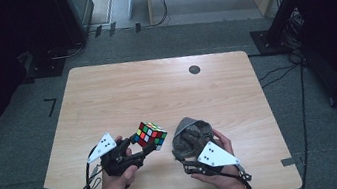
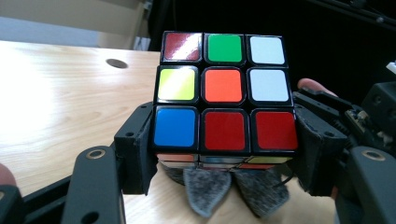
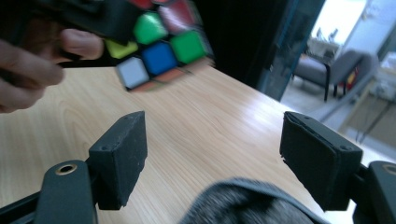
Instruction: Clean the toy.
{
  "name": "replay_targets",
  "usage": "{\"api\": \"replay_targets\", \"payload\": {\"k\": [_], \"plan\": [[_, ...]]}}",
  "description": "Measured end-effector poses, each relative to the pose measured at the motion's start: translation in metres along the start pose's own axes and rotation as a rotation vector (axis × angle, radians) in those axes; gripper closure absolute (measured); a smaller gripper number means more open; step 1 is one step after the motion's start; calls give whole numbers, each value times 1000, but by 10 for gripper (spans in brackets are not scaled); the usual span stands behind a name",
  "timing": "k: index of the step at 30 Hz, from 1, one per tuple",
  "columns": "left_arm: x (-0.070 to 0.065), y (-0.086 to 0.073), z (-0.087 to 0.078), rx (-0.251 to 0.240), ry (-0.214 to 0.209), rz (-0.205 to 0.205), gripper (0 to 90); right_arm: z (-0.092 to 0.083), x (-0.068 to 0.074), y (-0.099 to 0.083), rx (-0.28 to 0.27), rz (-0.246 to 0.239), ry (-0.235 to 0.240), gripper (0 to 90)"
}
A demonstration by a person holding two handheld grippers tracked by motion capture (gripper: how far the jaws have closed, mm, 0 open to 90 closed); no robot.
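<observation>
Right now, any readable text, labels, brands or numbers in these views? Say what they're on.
None readable.
Puzzle cube: plain coloured stickers, no print.
Grey plate on the right hand-held gripper: dark dots, no lettering.
Table: bare wood with a round hole, no label.
Grey cloth: no tag visible.

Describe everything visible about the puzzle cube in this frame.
The puzzle cube is a scrambled three-by-three with a black plastic body and glossy stickers: red, green, white, yellow, orange and blue on the face shown. It is clamped between the jaws of the left gripper by its lowest layer, held tilted above the wooden table, near a grey felt pouch.
</observation>
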State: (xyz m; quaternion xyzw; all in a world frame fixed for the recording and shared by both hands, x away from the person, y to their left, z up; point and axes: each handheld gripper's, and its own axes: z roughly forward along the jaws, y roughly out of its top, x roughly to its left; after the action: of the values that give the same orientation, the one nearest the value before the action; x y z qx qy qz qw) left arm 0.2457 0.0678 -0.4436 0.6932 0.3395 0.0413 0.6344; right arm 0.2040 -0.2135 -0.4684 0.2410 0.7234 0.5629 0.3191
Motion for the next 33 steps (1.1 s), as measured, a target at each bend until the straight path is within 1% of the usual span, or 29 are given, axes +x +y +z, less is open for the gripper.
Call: {"api": "replay_targets", "payload": {"k": [3, 5, 7, 11, 15, 17, 19, 20, 21, 23, 24, 26, 28, 31, 32, 33], "plan": [[-5, 0, 5, 25, -21, -2, 345, 4, 9, 0, -28, -37, 28, 244], [-8, -1, 8, 40, -31, -6, 345, 7, 14, -1, -38, -56, 34, 243], [-10, -1, 10, 56, -44, -18, 344, 10, 17, -2, -43, -70, 27, 237], [-14, -3, 15, 82, -65, -23, 344, 13, 20, -3, -52, -87, 14, 228], [-17, -6, 20, 120, -88, -27, 344, 14, 24, -3, -67, -129, -3, 269], [-16, -7, 23, 140, -88, -44, 344, 14, 26, -3, -69, -156, -9, 298], [-11, -6, 25, 167, -96, -87, 342, 14, 28, -4, -54, -195, -20, 338], [-9, -7, 25, 173, -108, -104, 339, 15, 28, -4, -42, -195, -18, 340], [-8, -7, 25, 175, -118, -110, 334, 15, 28, -4, -36, -182, -14, 340], [-7, -7, 26, 180, -133, -108, 298, 15, 27, -4, -27, -167, -10, 342], [-7, -6, 26, 179, -136, -109, 279, 15, 26, -4, -22, -161, -9, 342], [-6, -4, 24, 168, -135, -96, 228, 15, 24, -5, -8, -151, -7, 342], [-4, -2, 20, 155, -122, -82, 193, 14, 19, -6, 14, -140, -18, 342], [3, -2, 16, 146, -88, -44, 165, 10, 8, -8, 36, -86, -41, 342], [5, -2, 15, 148, -77, -25, 163, 9, 4, -8, 43, -65, -48, 342], [6, -4, 15, 152, -58, 2, 162, 8, 0, -7, 50, -46, -55, 342]]}}
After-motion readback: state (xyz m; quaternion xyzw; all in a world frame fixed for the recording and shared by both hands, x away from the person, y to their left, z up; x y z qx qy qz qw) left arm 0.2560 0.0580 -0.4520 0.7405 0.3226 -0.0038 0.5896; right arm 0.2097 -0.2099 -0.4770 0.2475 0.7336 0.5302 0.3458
